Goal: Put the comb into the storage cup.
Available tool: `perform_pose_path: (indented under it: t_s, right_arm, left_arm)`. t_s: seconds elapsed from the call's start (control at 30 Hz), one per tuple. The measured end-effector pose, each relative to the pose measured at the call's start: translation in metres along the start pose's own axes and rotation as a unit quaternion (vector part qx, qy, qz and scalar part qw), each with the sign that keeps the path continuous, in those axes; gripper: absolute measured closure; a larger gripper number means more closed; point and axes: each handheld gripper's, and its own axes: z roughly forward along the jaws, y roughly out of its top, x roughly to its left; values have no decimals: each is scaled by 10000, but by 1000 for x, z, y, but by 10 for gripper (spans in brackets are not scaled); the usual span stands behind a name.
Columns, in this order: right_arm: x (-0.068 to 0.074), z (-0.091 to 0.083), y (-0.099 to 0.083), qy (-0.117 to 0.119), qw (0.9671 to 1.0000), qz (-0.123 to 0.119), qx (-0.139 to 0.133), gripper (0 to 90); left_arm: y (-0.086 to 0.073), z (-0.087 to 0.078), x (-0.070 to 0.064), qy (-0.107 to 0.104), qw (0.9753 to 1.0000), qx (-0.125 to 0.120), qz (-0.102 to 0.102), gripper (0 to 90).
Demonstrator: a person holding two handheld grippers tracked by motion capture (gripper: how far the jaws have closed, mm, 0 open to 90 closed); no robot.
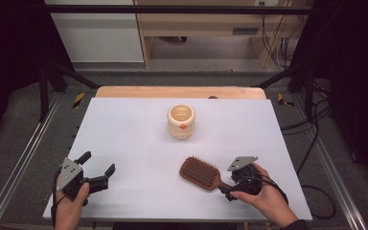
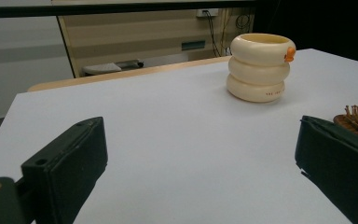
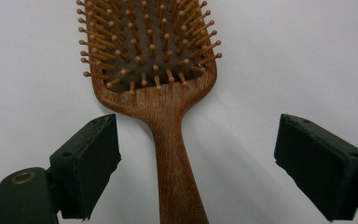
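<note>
In the lower right of the high view, the right gripper (image 1: pixel 230 183) is over the handle of a wooden hairbrush (image 1: pixel 200 173), which lies flat on the white table (image 1: pixel 134 139) with its bristles up. In the right gripper view, the jaws stand wide apart, one on each side of the handle, and do not touch it; the gripper is released. In the lower left of the high view, the left gripper (image 1: pixel 98 164) is also released, its jaws spread and holding nothing, well apart from the brush. A cream ringed cup (image 1: pixel 181 121) with a small orange spot stands upright near the middle of the table, above the brush in the frame.
</note>
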Motion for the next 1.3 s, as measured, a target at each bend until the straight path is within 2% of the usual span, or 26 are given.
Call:
perform_pose_path:
  t_s: [0.23,0.3,0.47,0.67,1.03,1.3]
  right_arm:
    - [3,9,4,84,9995,-100,301,176]
    - [5,12,7,128,9988,-178,437,233]
    - [6,13,11,226,9974,-273,626,310]
    - [5,15,17,369,9940,-391,953,432]
    - [4,19,21,478,9900,-480,1241,538]
    - [4,23,22,522,9886,-495,1323,582]
  left_arm:
    - [0,1,-1,-30,10000,18,13,24]
    - [0,1,-2,-40,10000,31,28,24]
    - [0,1,-2,-54,10000,53,49,24]
    - [0,2,-3,-69,9999,58,55,24]
    - [0,2,-4,-89,9999,68,90,25]
    - [0,2,-4,-100,9999,72,103,26]
